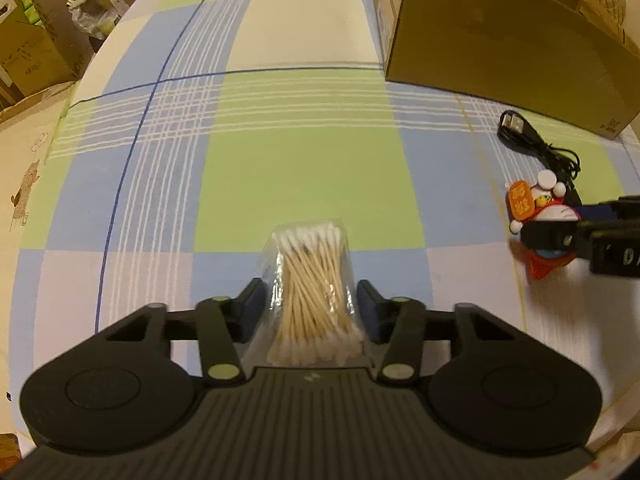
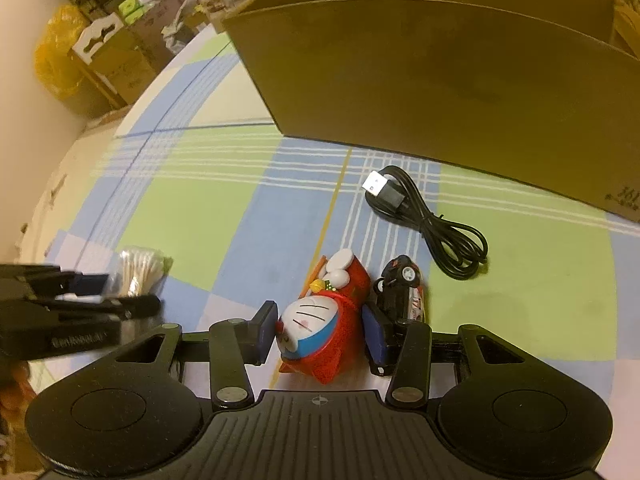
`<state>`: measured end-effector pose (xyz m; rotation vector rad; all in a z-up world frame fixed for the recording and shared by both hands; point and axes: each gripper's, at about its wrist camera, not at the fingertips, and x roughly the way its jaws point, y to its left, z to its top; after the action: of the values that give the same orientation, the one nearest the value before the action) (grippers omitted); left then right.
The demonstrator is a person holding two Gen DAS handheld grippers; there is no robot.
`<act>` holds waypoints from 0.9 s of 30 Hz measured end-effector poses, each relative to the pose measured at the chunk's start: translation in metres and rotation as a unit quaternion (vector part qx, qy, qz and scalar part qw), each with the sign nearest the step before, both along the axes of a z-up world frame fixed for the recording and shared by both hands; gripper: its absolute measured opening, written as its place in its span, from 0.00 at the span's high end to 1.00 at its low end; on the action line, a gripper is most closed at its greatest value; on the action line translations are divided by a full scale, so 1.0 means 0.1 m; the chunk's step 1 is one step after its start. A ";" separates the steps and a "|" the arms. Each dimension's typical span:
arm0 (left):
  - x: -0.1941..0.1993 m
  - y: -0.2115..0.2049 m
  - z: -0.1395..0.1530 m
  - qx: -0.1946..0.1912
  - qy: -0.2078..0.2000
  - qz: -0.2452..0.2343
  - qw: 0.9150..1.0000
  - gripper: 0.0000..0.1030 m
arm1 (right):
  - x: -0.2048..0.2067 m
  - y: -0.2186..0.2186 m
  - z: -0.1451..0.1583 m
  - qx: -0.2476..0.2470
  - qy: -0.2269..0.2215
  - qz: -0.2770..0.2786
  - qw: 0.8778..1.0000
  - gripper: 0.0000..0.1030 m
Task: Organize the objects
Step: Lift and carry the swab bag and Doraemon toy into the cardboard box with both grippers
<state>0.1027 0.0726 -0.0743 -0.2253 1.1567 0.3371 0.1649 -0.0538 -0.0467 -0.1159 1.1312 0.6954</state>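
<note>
Surface: checked cloth [image 1: 304,168], green, blue, lilac.
Room: stacked cartons [image 1: 28,40] left of the cardboard box [image 1: 500,40].
Left gripper [image 1: 311,300]: clamped on cotton swabs [image 1: 312,280], apparently.
Right gripper [image 2: 320,330]: clamped on the cat toy [image 2: 320,328].

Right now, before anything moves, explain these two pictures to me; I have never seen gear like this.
No robot here: a person holds a two-finger pincer tool in each hand, and each picture comes from a camera on one tool, looking along its fingers.

The left tool has a clear bag of cotton swabs between its fingers, gripped or nearly so. The right tool is closed on a red-and-blue cartoon cat figurine.

All this rests on a checked cloth. Beside the figurine lie a small toy car and a coiled black USB cable. Behind stands an open cardboard box.
</note>
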 end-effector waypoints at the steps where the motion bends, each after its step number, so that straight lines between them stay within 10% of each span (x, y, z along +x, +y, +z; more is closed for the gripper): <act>1: 0.00 0.00 0.01 0.001 -0.001 0.001 1.000 0.67 | -0.02 0.01 0.00 -0.005 -0.008 0.006 1.000 0.58; 27: -0.04 -0.14 0.32 -0.022 -0.032 -0.014 0.999 0.80 | -0.29 -0.17 0.26 0.048 -0.015 0.000 0.999 0.59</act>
<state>0.0983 0.0582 -0.0423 -0.2554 1.1041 0.2777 0.1363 -0.0712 -0.0208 -0.0450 1.0681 0.7451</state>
